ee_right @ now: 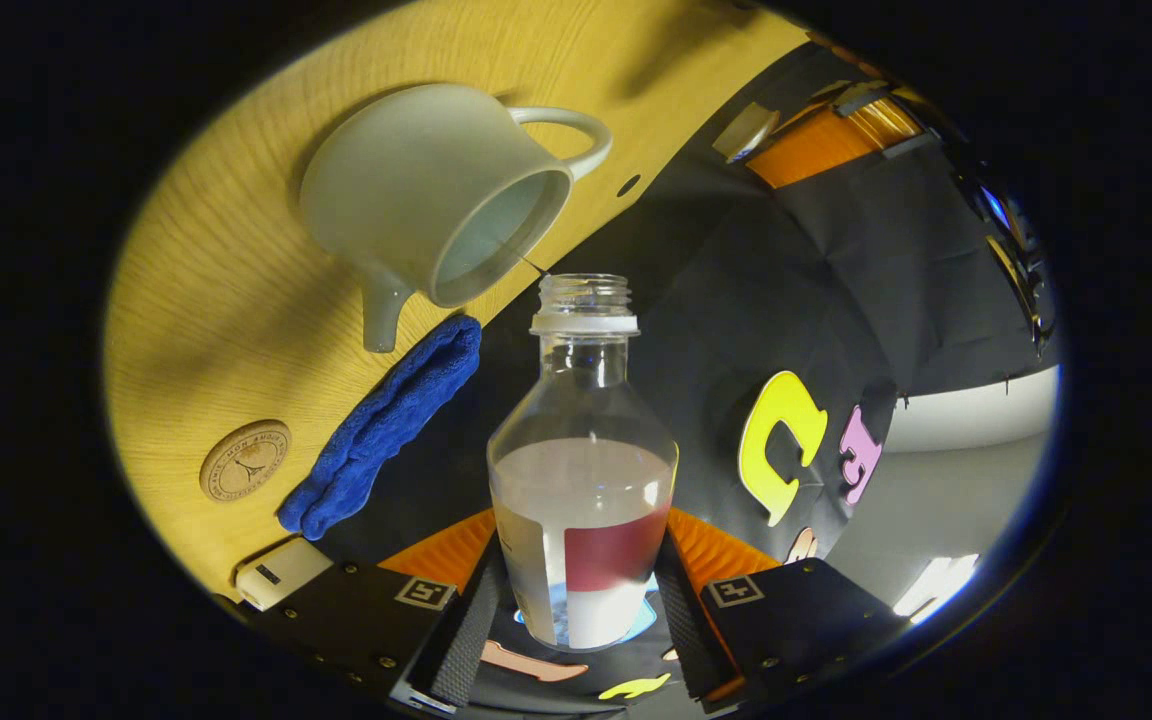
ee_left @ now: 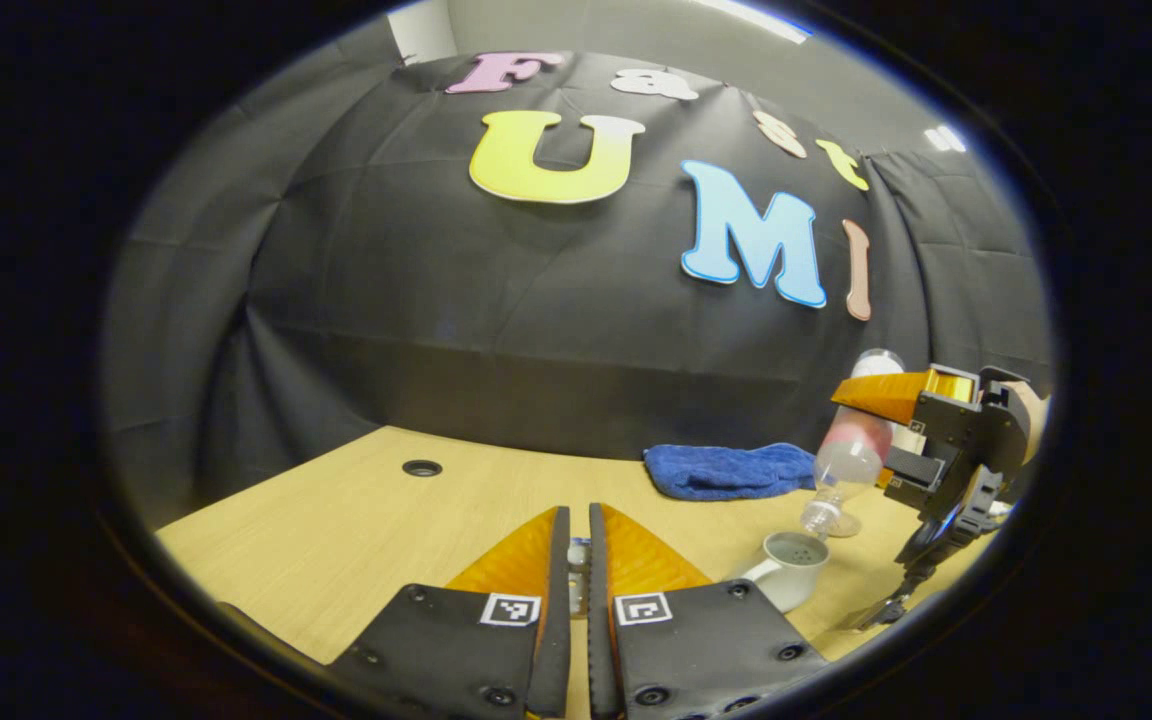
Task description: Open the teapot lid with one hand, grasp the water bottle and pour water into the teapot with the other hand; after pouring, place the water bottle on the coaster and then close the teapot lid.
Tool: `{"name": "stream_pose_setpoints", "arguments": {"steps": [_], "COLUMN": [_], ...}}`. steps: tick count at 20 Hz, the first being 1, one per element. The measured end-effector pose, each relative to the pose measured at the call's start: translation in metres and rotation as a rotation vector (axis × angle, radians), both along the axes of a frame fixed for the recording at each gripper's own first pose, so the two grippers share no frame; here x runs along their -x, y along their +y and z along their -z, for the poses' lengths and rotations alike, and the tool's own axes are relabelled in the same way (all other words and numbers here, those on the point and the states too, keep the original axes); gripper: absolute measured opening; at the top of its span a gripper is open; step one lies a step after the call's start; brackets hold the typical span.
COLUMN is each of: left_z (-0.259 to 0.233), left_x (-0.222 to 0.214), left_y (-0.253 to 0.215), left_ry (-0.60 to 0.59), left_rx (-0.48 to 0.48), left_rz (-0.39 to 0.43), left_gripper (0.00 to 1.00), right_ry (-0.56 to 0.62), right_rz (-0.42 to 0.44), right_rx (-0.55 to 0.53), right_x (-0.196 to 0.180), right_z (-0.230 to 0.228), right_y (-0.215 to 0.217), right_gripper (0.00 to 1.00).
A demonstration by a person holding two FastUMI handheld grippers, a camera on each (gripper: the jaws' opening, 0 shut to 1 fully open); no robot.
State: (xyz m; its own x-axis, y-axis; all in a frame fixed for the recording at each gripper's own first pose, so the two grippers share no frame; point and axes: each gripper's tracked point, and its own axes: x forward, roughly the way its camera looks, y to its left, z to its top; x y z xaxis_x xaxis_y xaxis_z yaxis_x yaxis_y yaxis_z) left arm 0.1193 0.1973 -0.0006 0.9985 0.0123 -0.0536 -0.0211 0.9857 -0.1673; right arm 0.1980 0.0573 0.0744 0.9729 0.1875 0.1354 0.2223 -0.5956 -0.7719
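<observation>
Water bottle [ee_right: 582,470] tilted over teapot [ee_right: 433,195]

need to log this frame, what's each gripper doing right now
Left gripper: jaws nearly shut on something small; what it is cannot be told.
Right gripper: shut on the water bottle, tipped toward the teapot.

lid: a small thing sits in the thin gap of the left gripper [ee_left: 578,570]; too hidden to tell what it is
water bottle [ee_right: 584,470]: its bottom end is behind the right gripper [ee_right: 581,600]
coaster [ee_right: 245,460]: its mark is too small to make out
white box [ee_right: 271,573]: cut off at the edge
teapot [ee_left: 786,568]: its spout is hidden in the left gripper view
</observation>
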Motion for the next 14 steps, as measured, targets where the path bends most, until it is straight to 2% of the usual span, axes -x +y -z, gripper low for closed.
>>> {"name": "stream_pose_setpoints", "arguments": {"steps": [4, 8, 14], "left_z": [0.000, 0.002, 0.006], "left_x": [-0.002, -0.002, -0.003], "left_y": [0.005, 0.006, 0.007], "left_ry": [-0.005, -0.002, 0.005], "left_rx": [-0.007, -0.005, -0.010], "left_rz": [-0.013, -0.018, -0.022], "left_gripper": [0.13, 0.14, 0.14], "right_ry": [0.082, 0.195, 0.283], "right_rz": [0.042, 0.084, 0.132], "right_rx": [-0.201, -0.475, -0.745], "right_x": [-0.001, 0.004, 0.006], "right_z": [0.012, 0.031, 0.050], "right_y": [-0.012, -0.021, -0.033], "right_gripper": [0.76, 0.76, 0.77]}}
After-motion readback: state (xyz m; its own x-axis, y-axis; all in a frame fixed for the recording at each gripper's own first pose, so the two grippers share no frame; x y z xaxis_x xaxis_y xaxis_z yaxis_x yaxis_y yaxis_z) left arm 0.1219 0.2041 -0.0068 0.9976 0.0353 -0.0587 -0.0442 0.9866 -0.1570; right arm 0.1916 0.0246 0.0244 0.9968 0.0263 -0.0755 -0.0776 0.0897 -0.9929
